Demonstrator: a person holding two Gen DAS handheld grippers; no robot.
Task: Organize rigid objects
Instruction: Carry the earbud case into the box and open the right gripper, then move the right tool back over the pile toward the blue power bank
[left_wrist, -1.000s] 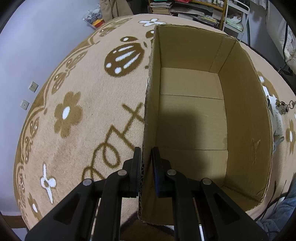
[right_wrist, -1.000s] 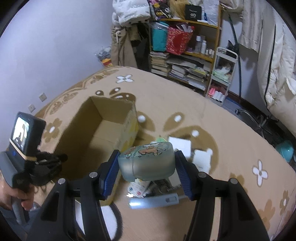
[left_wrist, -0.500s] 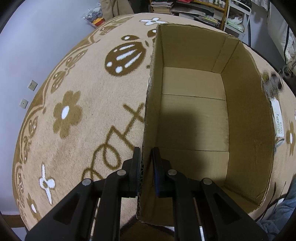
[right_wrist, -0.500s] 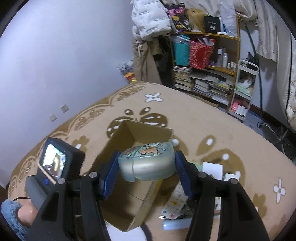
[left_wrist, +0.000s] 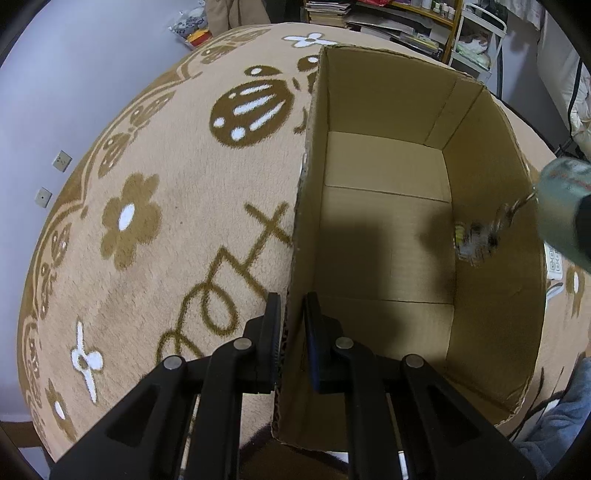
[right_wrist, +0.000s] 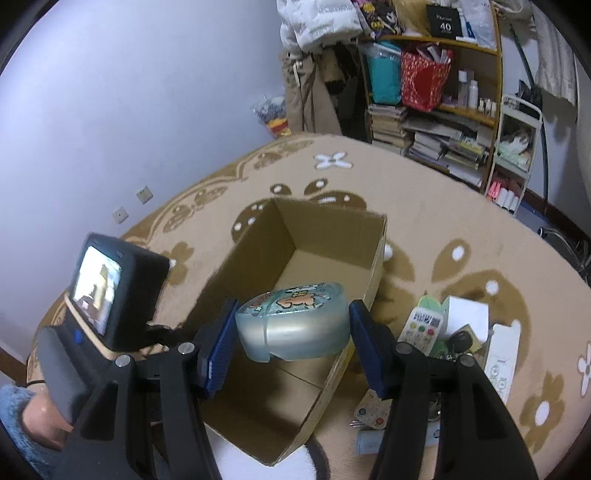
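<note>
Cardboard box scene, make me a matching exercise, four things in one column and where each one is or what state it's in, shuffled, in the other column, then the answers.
Things
1. cardboard box
2. translucent case
3. left gripper
4. remote control

Places or states
A. clamped on the box's wall
B. lying on the rug beside the box
C. held in the right gripper above the box
D. open at the top, nothing on its floor

Pairs: 1-D, 2-C, 3-A, 4-B

Readable only on the black sign (right_wrist: 446, 23) atop the bookshelf (right_wrist: 476, 110): the number "40". Printing on the translucent case (right_wrist: 293, 326) and the remote control (right_wrist: 421, 326) too blurred to read.
</note>
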